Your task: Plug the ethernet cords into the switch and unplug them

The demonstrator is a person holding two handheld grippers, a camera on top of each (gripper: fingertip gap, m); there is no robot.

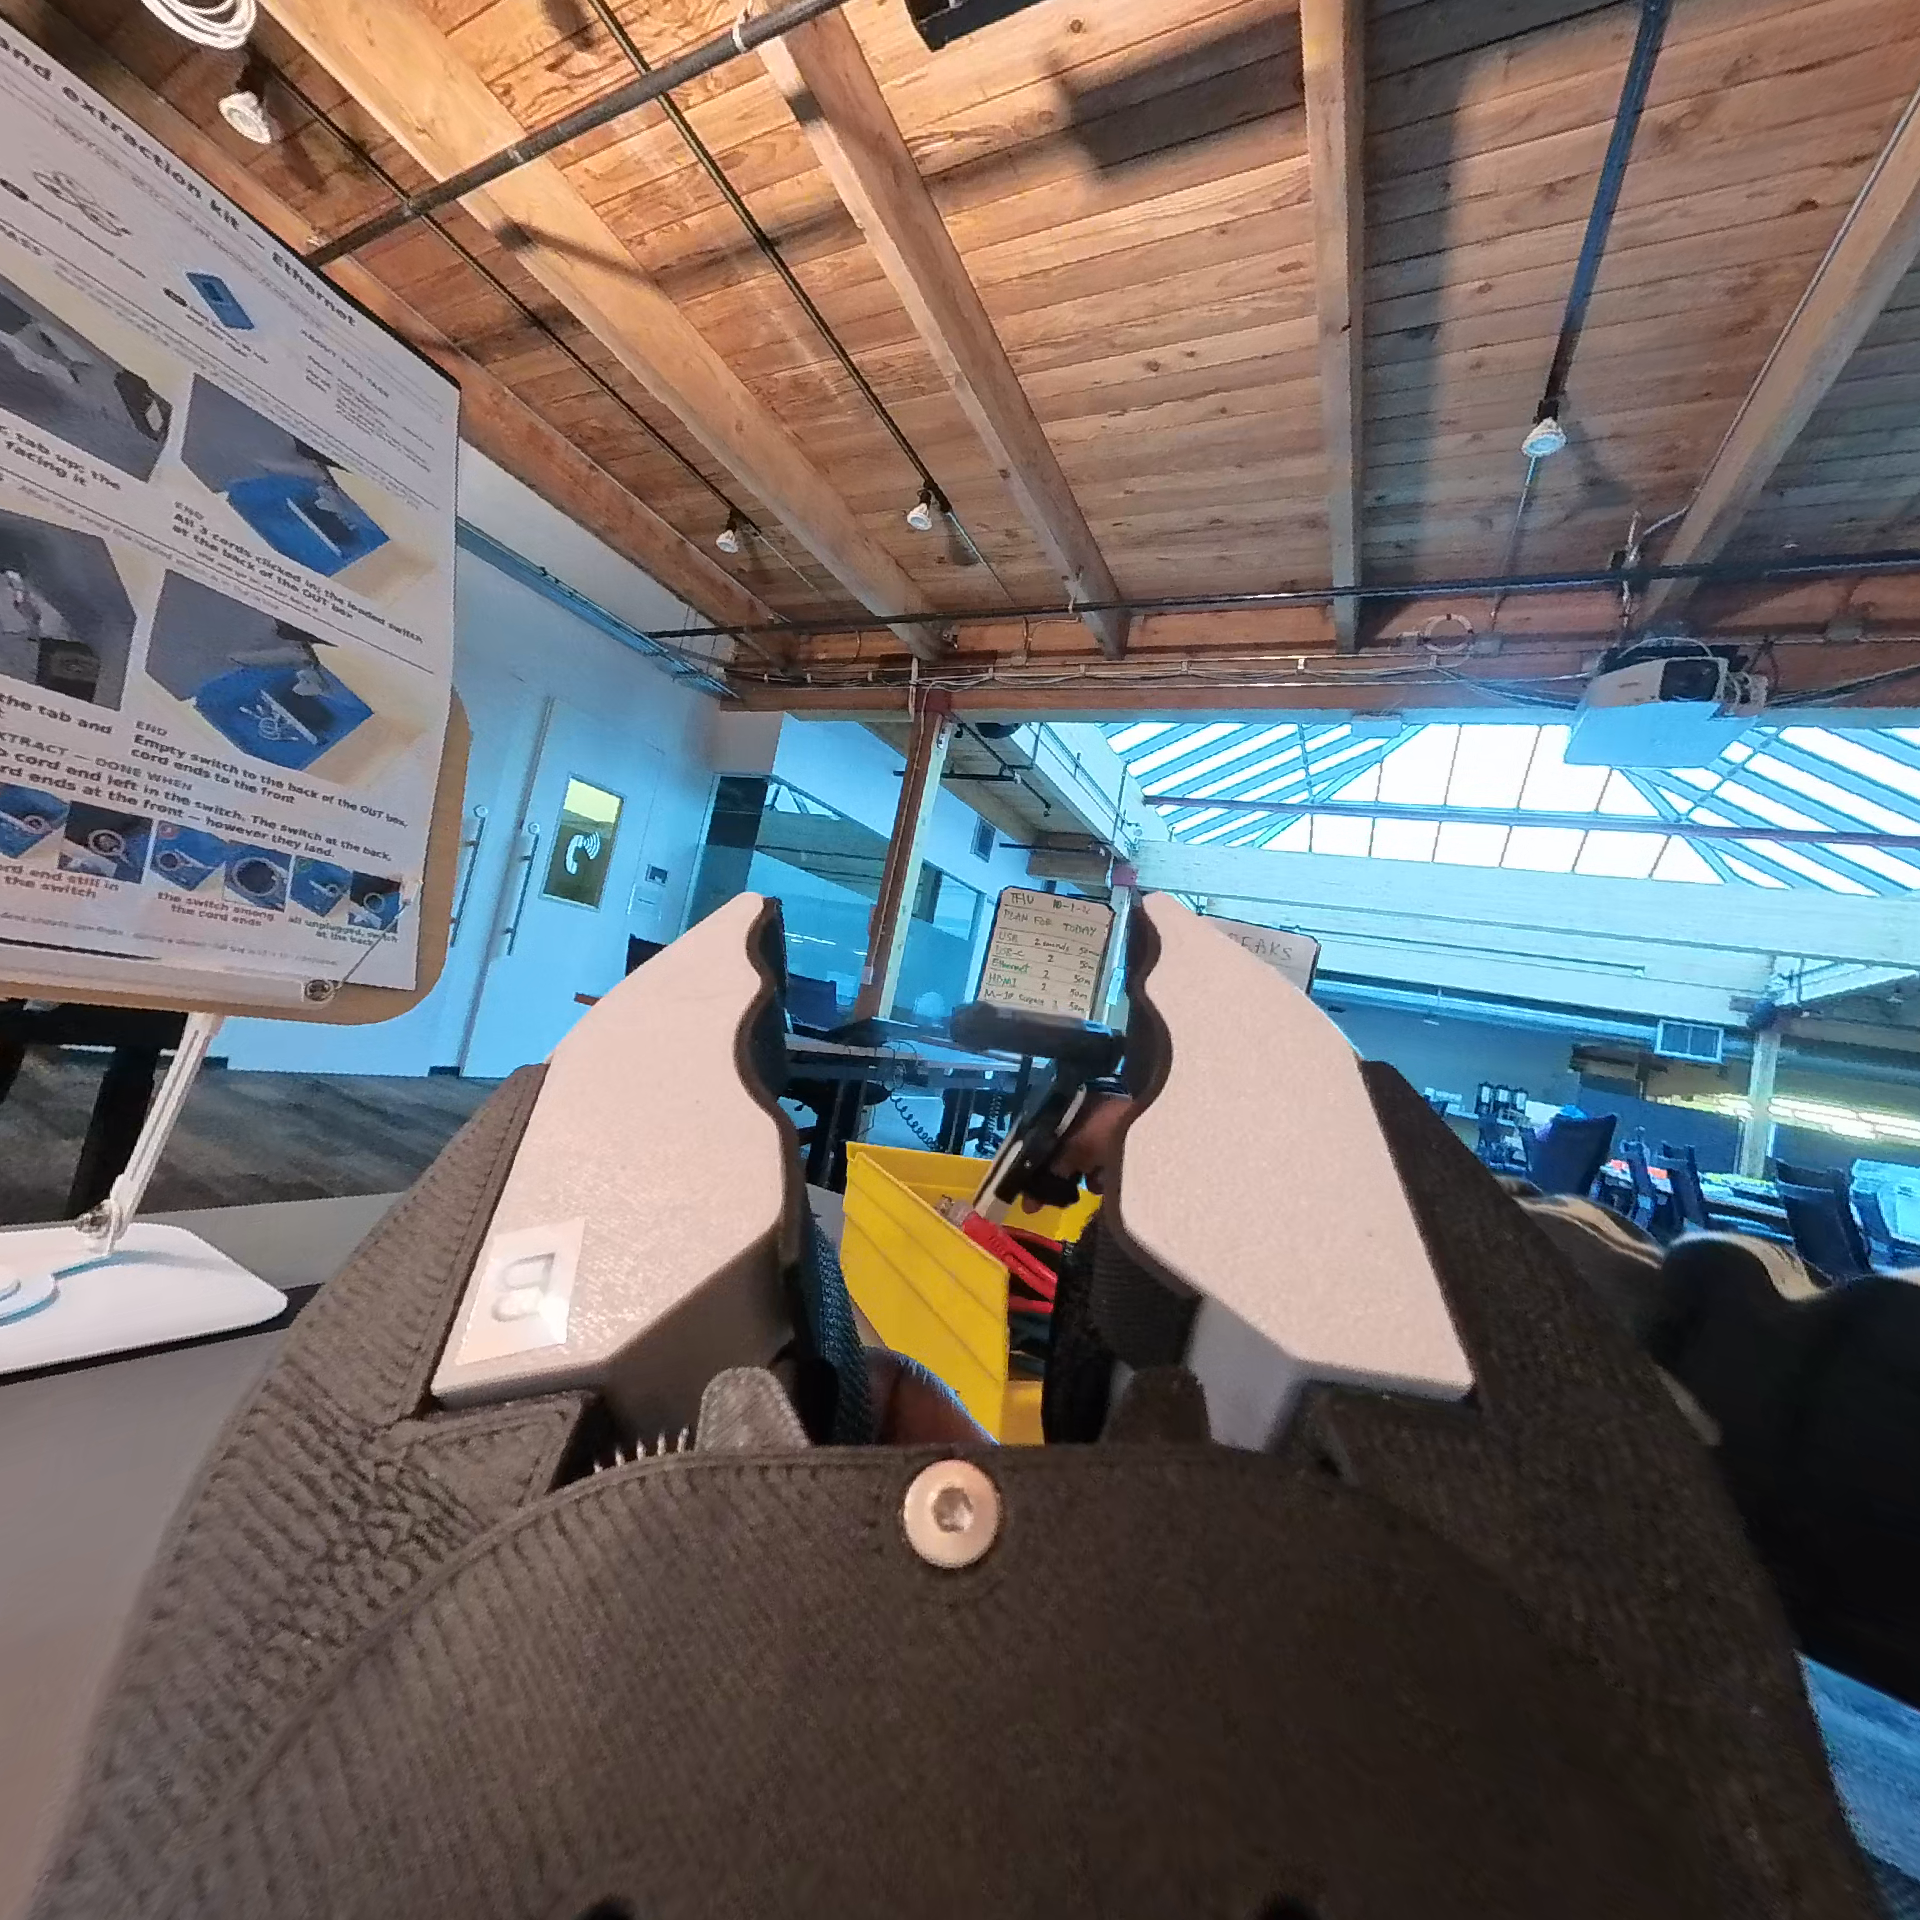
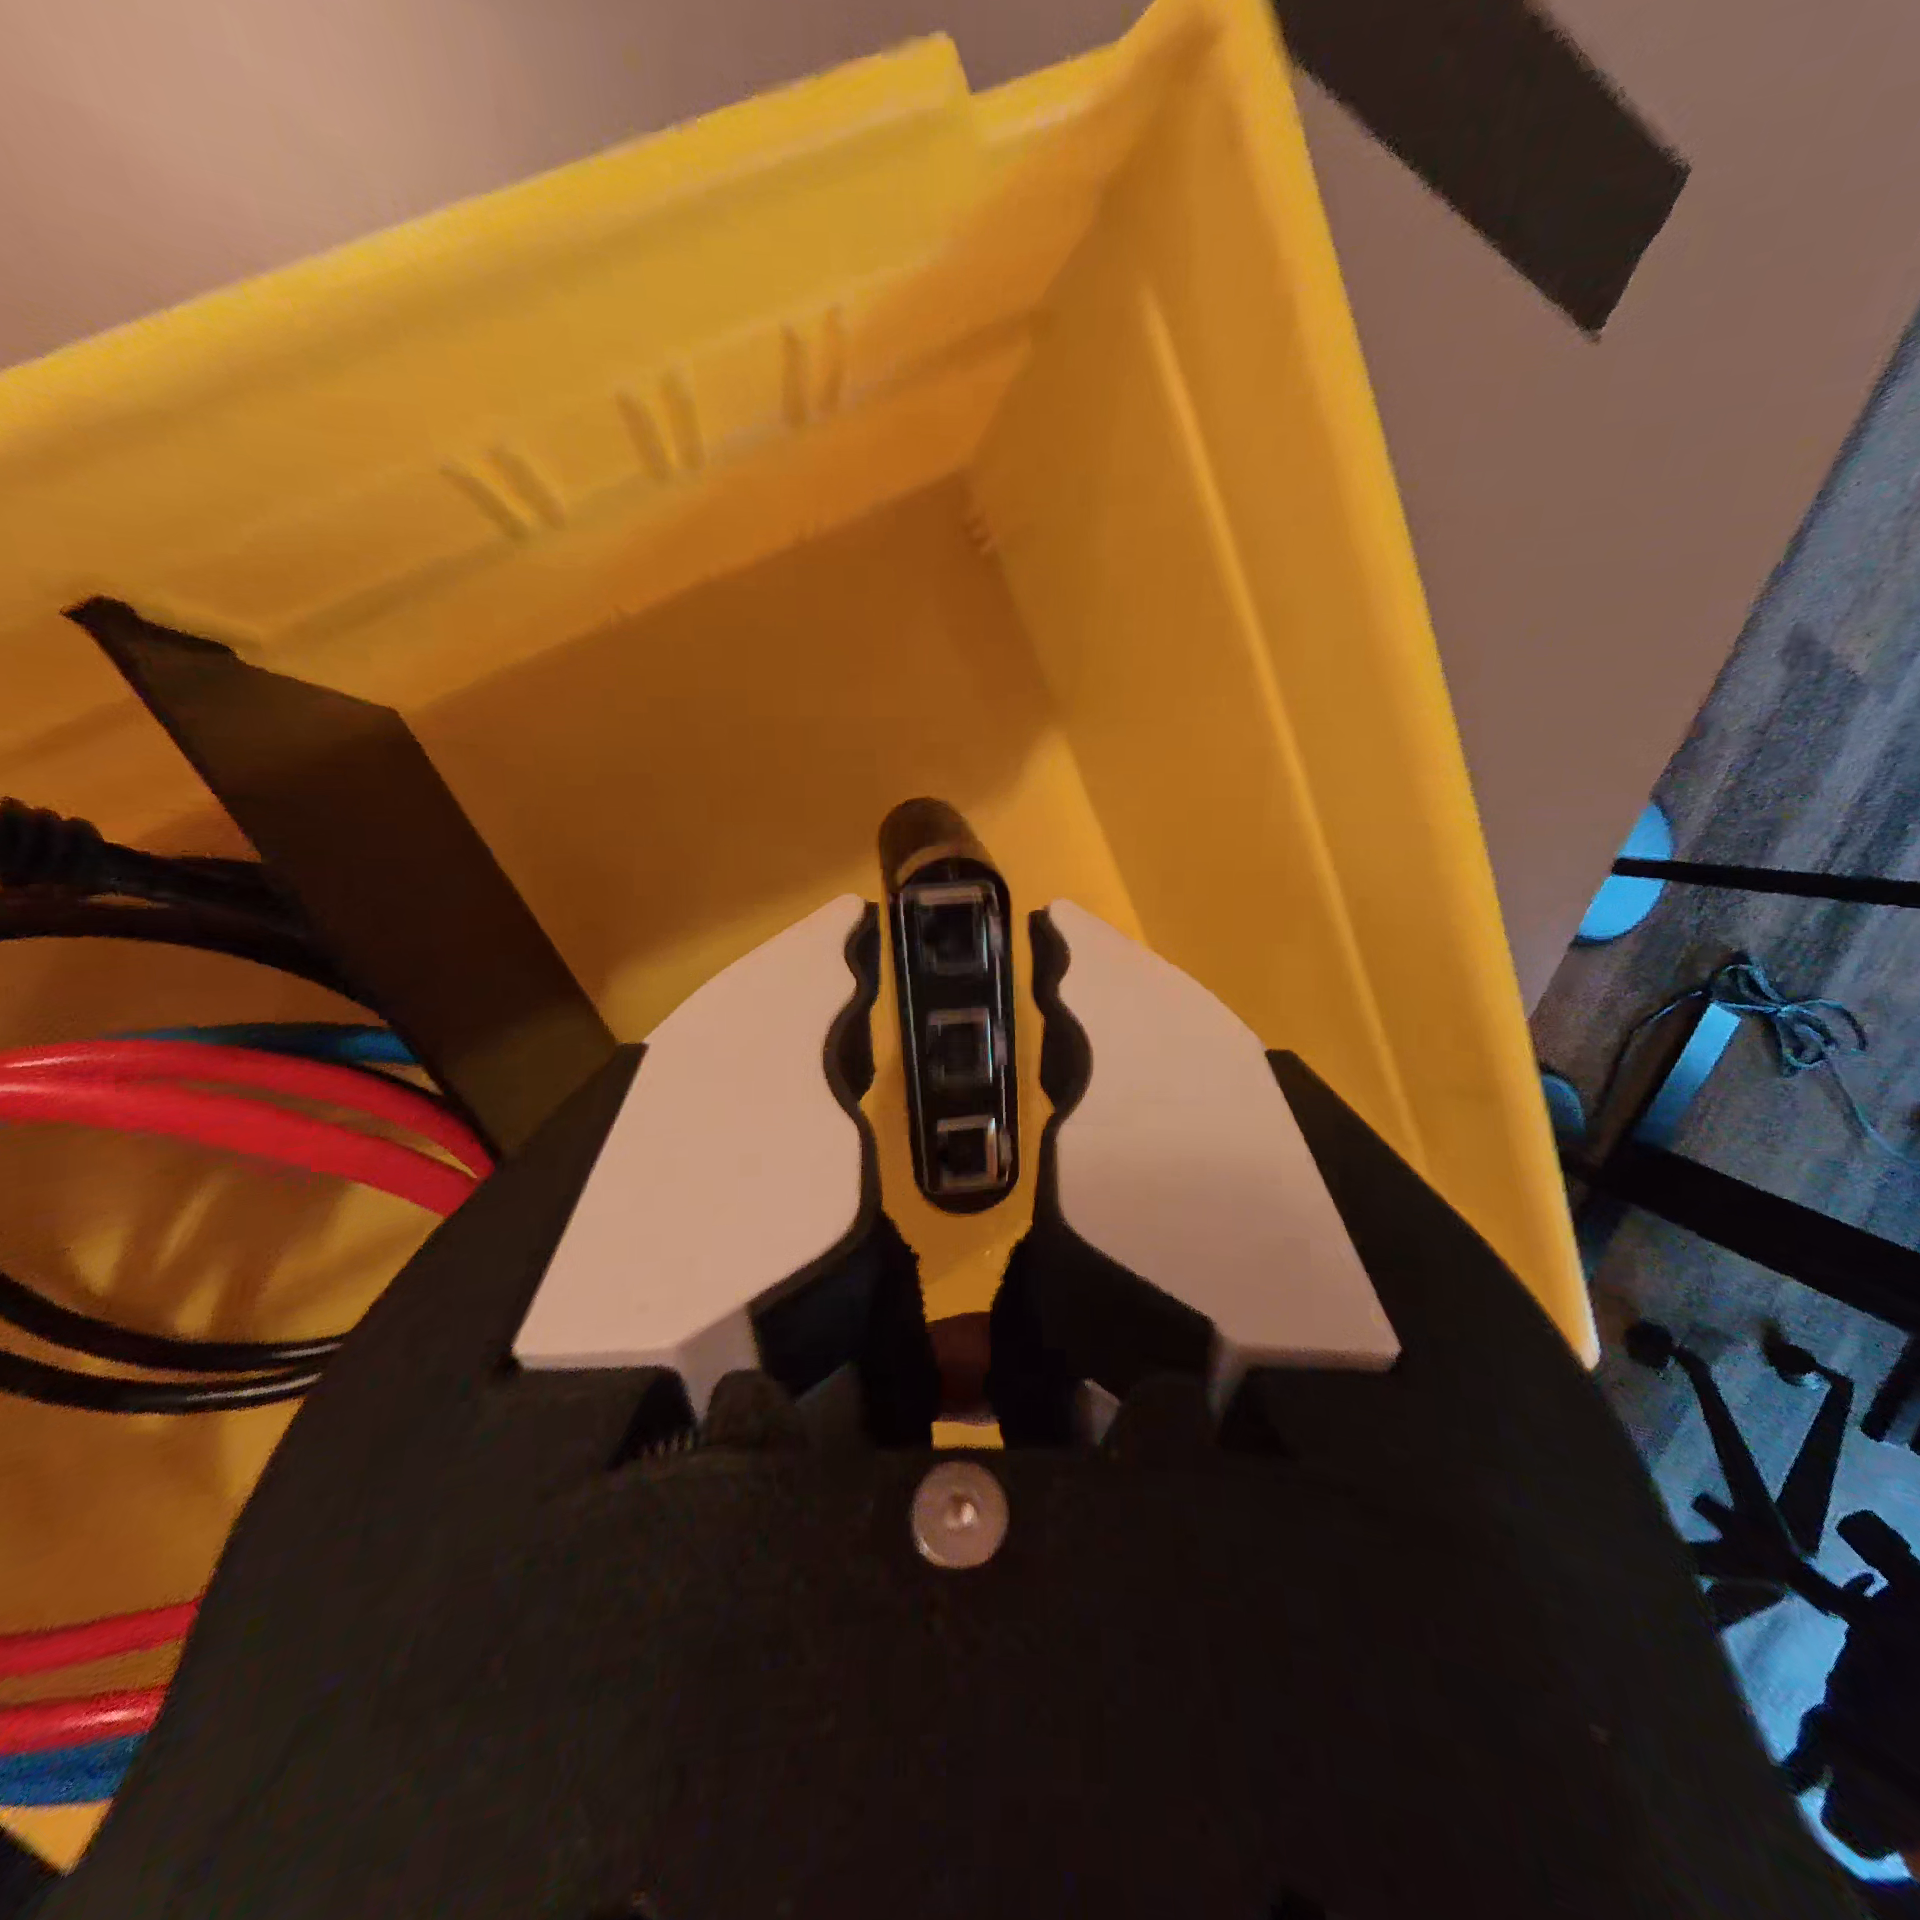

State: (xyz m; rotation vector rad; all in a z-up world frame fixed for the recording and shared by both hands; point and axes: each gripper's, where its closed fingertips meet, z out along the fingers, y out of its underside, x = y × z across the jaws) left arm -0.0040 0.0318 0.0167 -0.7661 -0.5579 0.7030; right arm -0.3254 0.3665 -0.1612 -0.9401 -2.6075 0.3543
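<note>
In the right wrist view my right gripper (image 2: 951, 914) points down into a yellow bin (image 2: 1195, 623). It is shut on a black switch (image 2: 954, 1049), which stands on end with three empty ports facing the camera. Red cords (image 2: 239, 1091), black cords (image 2: 156, 904) and a blue cord lie coiled in the bin's left part, behind a black divider (image 2: 364, 831). My left gripper (image 1: 951, 914) is open and empty, tilted up toward the room. Past its fingers I see the yellow bin (image 1: 925, 1278), a red cord plug (image 1: 1003, 1242) and the right gripper (image 1: 1039, 1091) reaching into the bin.
An instruction board (image 1: 208, 520) on a white stand (image 1: 104, 1288) is at the left of the grey table. A black-gloved hand (image 1: 1787, 1403) is at the right. A strip of black tape (image 2: 1507, 135) lies on the table beyond the bin. The table edge and floor (image 2: 1766, 935) are on the right. The grippers' ends are close to 50 cm from one another.
</note>
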